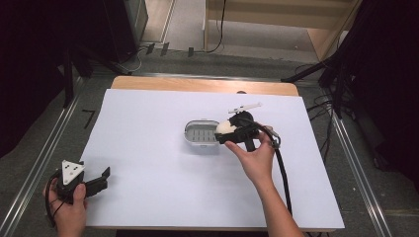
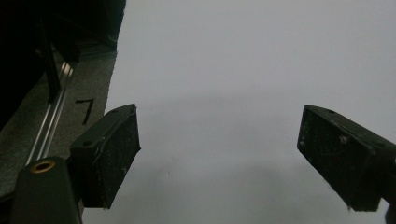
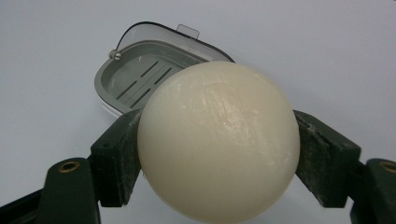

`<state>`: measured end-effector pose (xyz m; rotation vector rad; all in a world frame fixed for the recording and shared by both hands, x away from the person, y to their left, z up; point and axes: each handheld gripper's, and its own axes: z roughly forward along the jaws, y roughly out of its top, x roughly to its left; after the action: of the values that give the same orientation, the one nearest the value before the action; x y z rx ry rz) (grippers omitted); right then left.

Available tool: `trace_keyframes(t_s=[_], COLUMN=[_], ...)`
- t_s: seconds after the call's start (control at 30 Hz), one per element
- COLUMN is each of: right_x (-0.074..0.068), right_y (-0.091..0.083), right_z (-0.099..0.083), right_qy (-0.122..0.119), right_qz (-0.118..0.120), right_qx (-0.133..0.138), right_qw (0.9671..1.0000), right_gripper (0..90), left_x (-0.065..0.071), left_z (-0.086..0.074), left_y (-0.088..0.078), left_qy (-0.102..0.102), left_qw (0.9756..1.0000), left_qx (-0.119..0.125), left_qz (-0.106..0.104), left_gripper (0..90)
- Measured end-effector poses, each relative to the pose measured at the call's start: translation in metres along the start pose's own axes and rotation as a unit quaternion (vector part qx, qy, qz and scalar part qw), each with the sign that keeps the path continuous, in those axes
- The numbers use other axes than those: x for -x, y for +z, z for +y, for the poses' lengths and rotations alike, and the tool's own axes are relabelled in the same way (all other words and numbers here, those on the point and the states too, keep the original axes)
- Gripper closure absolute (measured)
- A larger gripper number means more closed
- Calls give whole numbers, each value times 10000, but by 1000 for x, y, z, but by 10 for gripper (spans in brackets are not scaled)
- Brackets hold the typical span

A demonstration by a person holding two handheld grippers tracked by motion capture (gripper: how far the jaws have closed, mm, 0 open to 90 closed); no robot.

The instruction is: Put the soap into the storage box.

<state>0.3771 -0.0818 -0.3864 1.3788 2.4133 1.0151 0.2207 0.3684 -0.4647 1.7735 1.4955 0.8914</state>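
Cream-white, rounded soap bar (image 3: pixel 218 140) pinched firmly between the two black pads of the right gripper (image 3: pixel 218 154), held up off the table just beside the right end of the grey soap box (image 1: pixel 201 134). Seen from the high view as a pale lump at the gripper's tip (image 1: pixel 226 128), touching nothing below. Open box, slatted tray inside, lid apparently folded back along its far edge. Judged as mid-carry toward the tray. To do it well: keep the squeeze steady on so smooth a curved surface, bring the bar over the middle of the slats, lower until it rests flat, only then ease the pads apart. Likely snag: the box rim and the hinged lid, either easily clipped by a jaw or nudged across the slippery white sheet (image 1: pixel 148 173). Farther out, a small white plastic piece (image 1: pixel 244 107) lying beyond the right gripper, clear of the path. Left gripper (image 1: pixel 99 180) resting at the near left corner of the sheet, jaws spread wide on nothing (image 2: pixel 219 158), well apart from the work.
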Motion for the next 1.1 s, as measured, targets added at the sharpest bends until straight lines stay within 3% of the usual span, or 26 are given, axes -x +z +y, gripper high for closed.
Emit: trace_keyframes(t_s=[0.47,1.1], right_x=[-16,-27], right_y=[21,42], right_z=[12,25], right_qy=[-128,-123], right_qz=[31,78], right_qx=[-140,-258], right_qw=[9998,9996], right_gripper=[251,250], left_x=[0,-1], left_z=[0,0], left_y=[0,0], left_qy=[-14,-21], left_qw=[10000,10000], left_qx=[9,0], left_qz=[-12,-29], left_gripper=[138,138])
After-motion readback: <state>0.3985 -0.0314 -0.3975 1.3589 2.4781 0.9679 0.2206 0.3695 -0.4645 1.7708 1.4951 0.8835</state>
